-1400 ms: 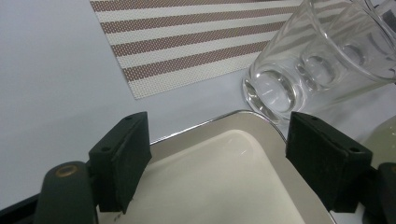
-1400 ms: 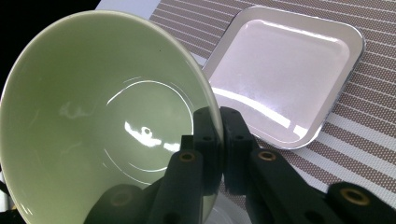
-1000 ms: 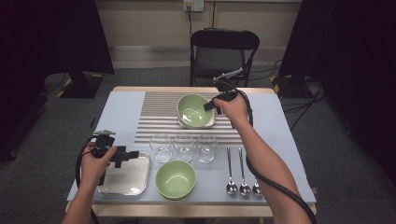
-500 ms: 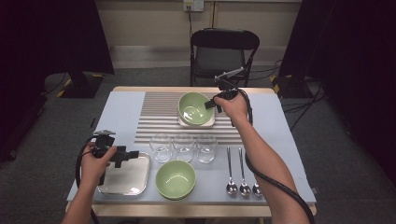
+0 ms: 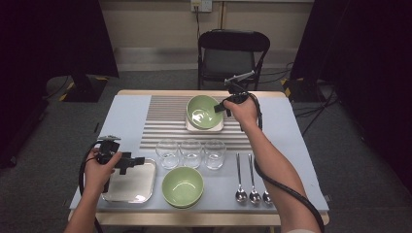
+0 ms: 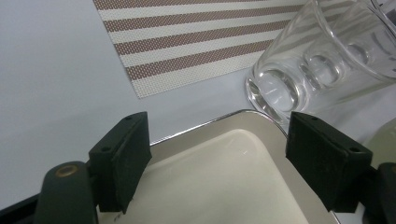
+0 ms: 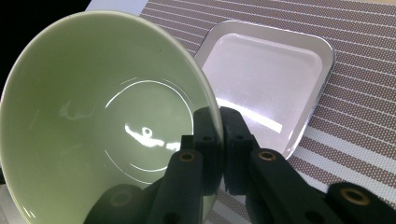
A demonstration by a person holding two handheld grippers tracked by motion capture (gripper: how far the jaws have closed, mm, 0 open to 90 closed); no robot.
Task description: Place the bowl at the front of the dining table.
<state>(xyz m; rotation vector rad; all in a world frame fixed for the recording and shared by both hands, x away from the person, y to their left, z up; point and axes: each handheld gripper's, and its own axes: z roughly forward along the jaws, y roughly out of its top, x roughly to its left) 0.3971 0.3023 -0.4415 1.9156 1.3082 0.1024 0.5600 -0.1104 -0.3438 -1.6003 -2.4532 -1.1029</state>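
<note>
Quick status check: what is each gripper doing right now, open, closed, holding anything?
Left gripper: open, holding nothing, jaws apart above the steel tray.
Right gripper: closed on the rim of the green bowl, over the white tray.

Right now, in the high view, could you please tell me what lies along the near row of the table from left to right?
Left gripper above the metal tray → green bowl → three spoons.
</note>
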